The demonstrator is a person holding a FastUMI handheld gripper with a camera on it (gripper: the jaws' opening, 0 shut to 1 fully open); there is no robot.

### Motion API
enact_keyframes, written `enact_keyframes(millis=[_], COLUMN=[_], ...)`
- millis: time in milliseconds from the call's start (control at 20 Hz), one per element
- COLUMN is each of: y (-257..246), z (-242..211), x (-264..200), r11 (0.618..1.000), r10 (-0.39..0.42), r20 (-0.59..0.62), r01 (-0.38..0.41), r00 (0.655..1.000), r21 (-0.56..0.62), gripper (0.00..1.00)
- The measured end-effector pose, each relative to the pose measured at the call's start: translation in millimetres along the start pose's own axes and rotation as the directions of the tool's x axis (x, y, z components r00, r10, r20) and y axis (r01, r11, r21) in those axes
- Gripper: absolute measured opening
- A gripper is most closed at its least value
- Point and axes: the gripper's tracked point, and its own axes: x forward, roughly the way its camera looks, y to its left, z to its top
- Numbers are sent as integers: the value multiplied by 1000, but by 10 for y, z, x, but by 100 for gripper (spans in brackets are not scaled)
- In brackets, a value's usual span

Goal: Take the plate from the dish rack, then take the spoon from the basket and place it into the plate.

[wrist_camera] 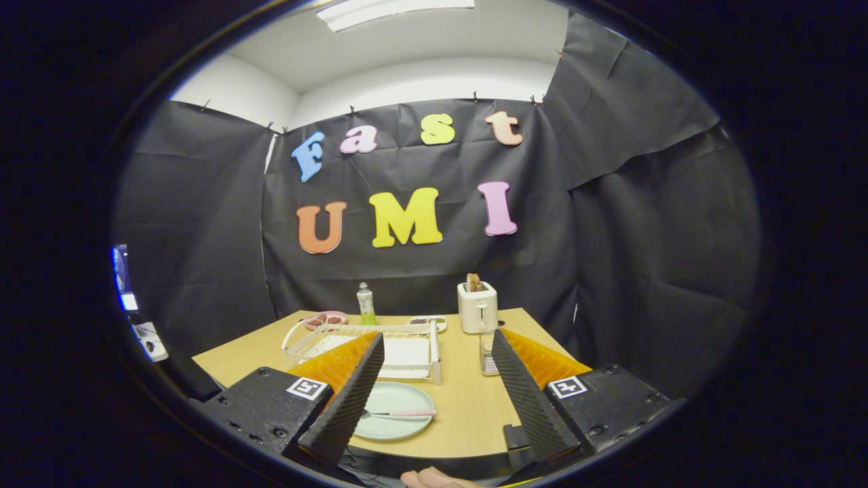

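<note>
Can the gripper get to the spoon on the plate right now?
Probably yes. The gripper is open, and the spoon lies on the plate just ahead between its fingers, with nothing on top of it.

Gripper (434,386) held level, fingers (352,400) spread wide apart, gripping nothing; fingertip of hand (434,479) below

We see a bright ceiling light panel (393,10) glaring overhead; the table (468,400) is evenly lit, sharp, with fisheye bending toward the edges.
</note>
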Motion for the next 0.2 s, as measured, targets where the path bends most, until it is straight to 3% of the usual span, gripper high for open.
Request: enact_keyframes(millis=[200], y=[57], z=[-44], x=[27], r11=[1000], r10=[9], r20=[-14], r01=[-9], r00=[1000], r21=[1], gripper=[100])
